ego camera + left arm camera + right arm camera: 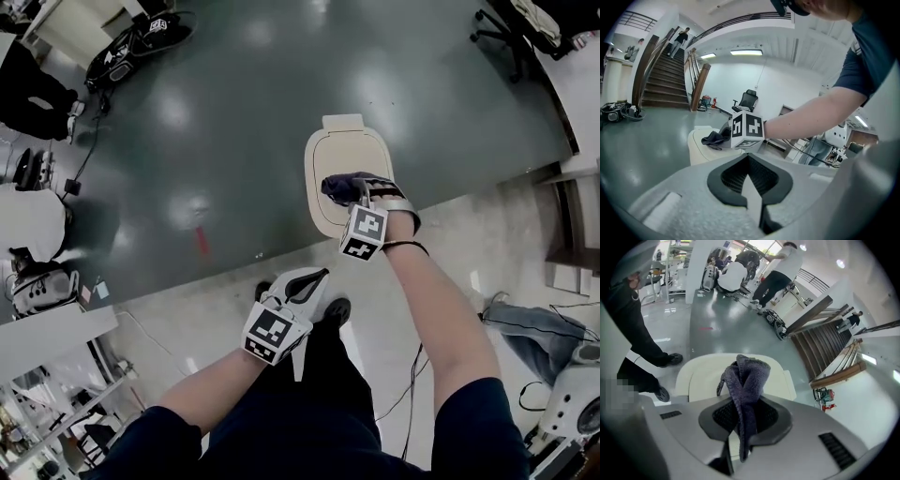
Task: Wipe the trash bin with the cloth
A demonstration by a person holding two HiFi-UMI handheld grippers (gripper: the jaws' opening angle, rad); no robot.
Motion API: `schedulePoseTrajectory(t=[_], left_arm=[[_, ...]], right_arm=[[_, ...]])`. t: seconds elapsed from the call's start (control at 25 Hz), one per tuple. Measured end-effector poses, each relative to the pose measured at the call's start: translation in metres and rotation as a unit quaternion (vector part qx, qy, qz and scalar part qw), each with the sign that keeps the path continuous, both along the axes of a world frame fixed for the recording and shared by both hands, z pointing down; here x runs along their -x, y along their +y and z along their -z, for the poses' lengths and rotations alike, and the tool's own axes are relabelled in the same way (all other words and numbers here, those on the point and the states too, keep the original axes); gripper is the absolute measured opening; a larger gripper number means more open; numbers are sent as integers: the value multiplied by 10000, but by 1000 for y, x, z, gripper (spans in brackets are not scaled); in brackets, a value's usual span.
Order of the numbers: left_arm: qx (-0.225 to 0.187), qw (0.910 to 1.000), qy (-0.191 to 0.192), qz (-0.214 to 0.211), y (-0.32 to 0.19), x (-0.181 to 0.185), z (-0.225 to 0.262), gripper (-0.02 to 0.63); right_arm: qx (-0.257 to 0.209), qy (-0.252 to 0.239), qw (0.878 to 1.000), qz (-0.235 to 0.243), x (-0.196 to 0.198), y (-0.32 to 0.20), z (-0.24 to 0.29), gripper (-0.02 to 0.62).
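Crumpled grey-purple cloth (745, 378) over cream trash bin (701, 376)

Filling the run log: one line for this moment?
right tool: shut on cloth, cloth on trash bin top | left tool: shut, empty

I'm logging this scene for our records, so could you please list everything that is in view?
trash bin: one, cream, on the floor in front of the person
cloth: one, dark grey-purple, above the bin lid
office chair: one, black, beyond the bin
staircase: one, brown, at the far side of the hall
red mark: one, on the dark floor left of the bin
right gripper: one, grey, over the bin, jaws shut on the cloth
left gripper: one, pale grey, held back near the person's legs, jaws shut with nothing between them
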State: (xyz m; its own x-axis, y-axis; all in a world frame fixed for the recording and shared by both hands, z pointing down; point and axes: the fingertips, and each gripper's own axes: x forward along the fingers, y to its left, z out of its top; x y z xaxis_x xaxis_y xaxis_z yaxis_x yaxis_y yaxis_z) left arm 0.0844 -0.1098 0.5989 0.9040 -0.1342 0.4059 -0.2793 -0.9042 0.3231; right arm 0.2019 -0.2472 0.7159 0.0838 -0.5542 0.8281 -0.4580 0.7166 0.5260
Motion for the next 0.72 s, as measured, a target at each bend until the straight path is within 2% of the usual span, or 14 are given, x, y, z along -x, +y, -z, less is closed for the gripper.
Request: schedulePoseTrajectory(t=[0.2,0.32,0.48,0.72], left_arm=[[4,10000,-6,93,-4,14,4,3],[14,9999,-4,135,-6,17,3,3],[31,9999,22,119,2,10,4,3],[52,10000,55,-25,21,-12,15,3]], right_arm=[[-14,109,9975,699,51,6,3,61],[2,138,9958,902,61,15,2,63],[37,173,9958,895,45,36,0,63],[218,288,9975,612,-2,73,-2,63]])
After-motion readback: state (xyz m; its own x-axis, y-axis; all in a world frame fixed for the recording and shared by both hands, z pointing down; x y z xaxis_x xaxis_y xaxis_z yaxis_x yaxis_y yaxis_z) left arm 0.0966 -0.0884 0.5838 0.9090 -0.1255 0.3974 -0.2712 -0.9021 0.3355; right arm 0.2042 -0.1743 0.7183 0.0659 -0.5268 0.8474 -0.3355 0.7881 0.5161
